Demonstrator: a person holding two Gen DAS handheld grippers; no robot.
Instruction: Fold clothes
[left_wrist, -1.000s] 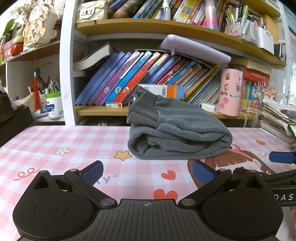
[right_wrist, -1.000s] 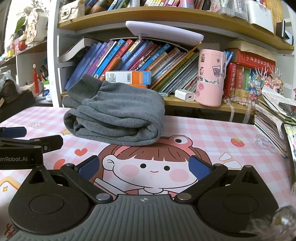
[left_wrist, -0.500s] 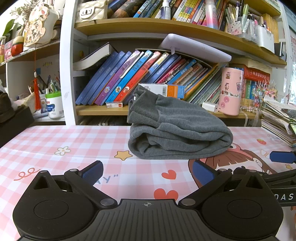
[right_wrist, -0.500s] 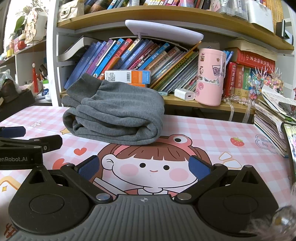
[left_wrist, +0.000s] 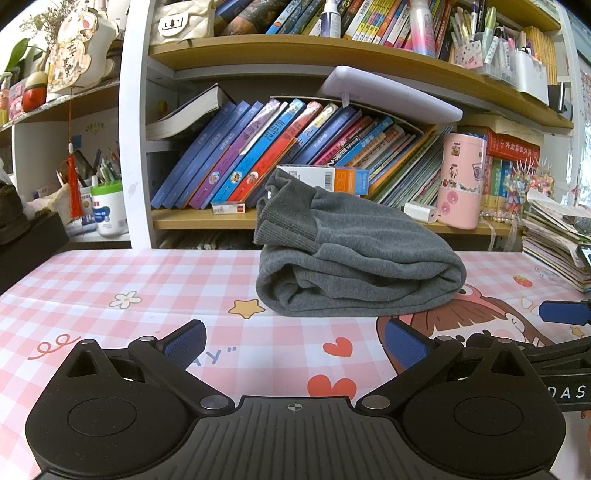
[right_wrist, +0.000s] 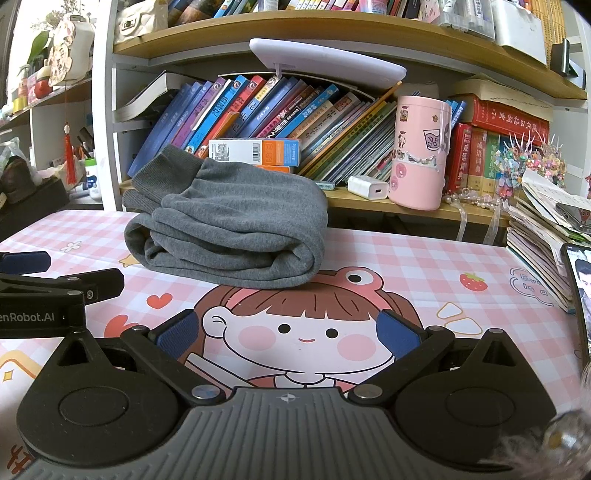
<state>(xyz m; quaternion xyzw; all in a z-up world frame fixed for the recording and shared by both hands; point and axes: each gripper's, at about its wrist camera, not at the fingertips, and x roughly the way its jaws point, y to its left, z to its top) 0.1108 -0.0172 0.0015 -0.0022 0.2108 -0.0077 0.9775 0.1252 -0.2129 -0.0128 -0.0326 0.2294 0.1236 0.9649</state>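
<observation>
A grey garment (left_wrist: 354, 258) lies folded into a thick bundle on the pink checked table mat (left_wrist: 110, 280), its ribbed cuffs on top at the left. It also shows in the right wrist view (right_wrist: 229, 221). My left gripper (left_wrist: 293, 341) is open and empty, a short way in front of the bundle. My right gripper (right_wrist: 288, 330) is open and empty, in front of the bundle and to its right. The left gripper's body (right_wrist: 44, 295) shows at the left edge of the right wrist view.
A bookshelf (left_wrist: 295, 162) full of leaning books stands behind the table. A pink canister (right_wrist: 421, 151) and a white charger (right_wrist: 369, 186) sit on its low shelf. A stack of magazines (right_wrist: 539, 236) and a phone (right_wrist: 581, 295) lie at the right edge.
</observation>
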